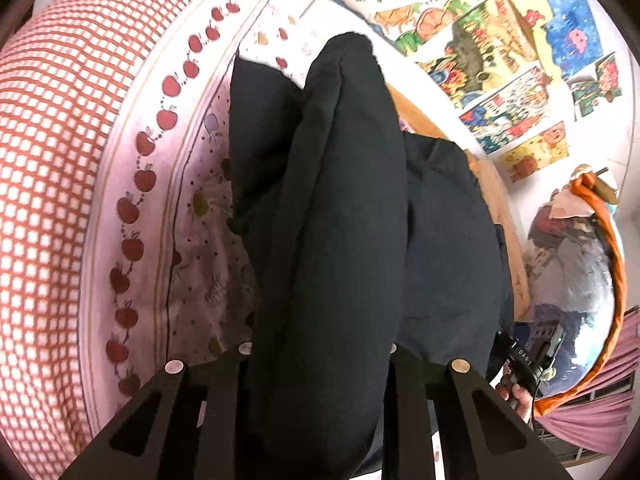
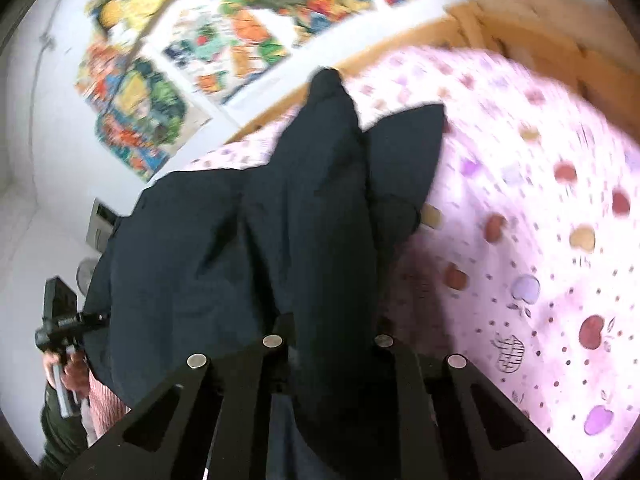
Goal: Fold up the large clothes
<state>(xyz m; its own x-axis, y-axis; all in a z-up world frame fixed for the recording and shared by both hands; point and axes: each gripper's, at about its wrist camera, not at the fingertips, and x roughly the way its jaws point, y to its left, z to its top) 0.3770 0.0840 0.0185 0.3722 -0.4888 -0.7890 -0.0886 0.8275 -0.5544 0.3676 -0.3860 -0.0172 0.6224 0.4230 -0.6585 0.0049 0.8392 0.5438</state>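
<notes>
In the left wrist view, a red-and-white checked blanket (image 1: 52, 128) fills the far left, its lower part running out of frame. Next to it lies the pink bedsheet (image 1: 188, 216) with a row of red apples printed along its border. The dark garment (image 1: 340, 208) takes up the middle, a black or very deep navy cloth hanging in thick vertical folds above the sheet. The left gripper (image 1: 320, 360) has its jaws pinching a bunched fold of this cloth, which hides the fingertips completely. To the right, a curved wooden bed edge (image 1: 516, 248) shows behind the cloth, and colourful drawings (image 1: 500, 68) cover the white wall. At the lower right the right gripper (image 1: 528, 356) appears small and partly cut off by the garment, with a hand below it.

The right wrist view is blurred by motion. At the far left the left gripper (image 2: 60, 320) is seen from outside, held by a hand, its front end lost behind the cloth. The drawings (image 2: 168, 80) smear across the upper left. The dark garment (image 2: 304, 220) hangs through the centre, and the right gripper (image 2: 330, 344) has its jaws clamped on a fold, fingertips again buried. The pink bedsheet (image 2: 540, 240) spreads right, with the wooden bed edge (image 2: 560, 40) above it.
</notes>
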